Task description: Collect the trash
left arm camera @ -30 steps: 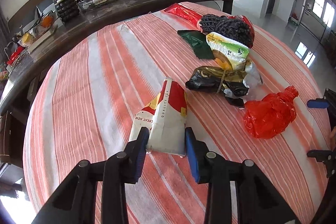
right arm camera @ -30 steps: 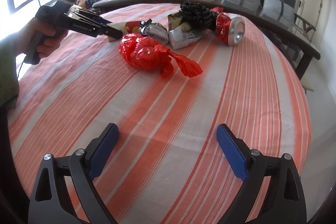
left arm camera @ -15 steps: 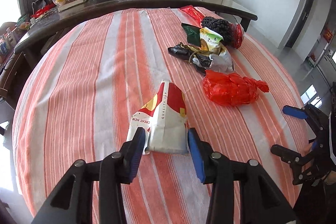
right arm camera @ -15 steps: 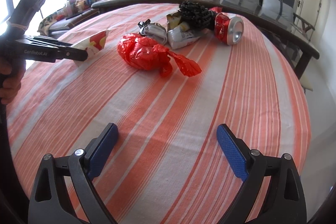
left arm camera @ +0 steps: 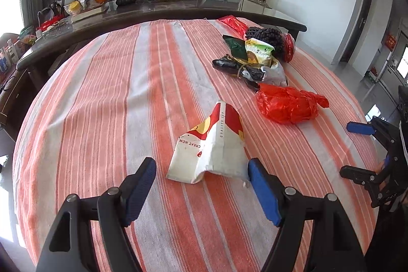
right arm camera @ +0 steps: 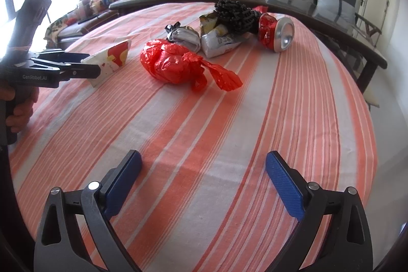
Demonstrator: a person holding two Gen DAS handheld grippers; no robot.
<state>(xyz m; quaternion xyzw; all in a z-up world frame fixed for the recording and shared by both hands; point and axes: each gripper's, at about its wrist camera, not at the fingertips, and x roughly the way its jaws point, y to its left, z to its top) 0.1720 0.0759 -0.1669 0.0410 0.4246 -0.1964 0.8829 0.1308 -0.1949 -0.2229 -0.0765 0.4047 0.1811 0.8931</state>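
The left claw point(left arm camera: 201, 180) stands open, its jaws having just been opening, with a flattened paper cup point(left arm camera: 211, 144) lying on the striped worktop point(left arm camera: 102, 106) between the blue pads; the right pad sits at the cup's edge, the left well clear. The cup, white with red and yellow print, looks released here, set down near the other trash: a crumpled red plastic bag point(left arm camera: 288, 103) and snack wrappers point(left arm camera: 255, 60) beyond.

From the right wrist, the right claw point(right arm camera: 202, 185) hangs open and empty above bare cloth, seemingly waiting. A crushed red can point(right arm camera: 276, 32) lies beside the wrappers.
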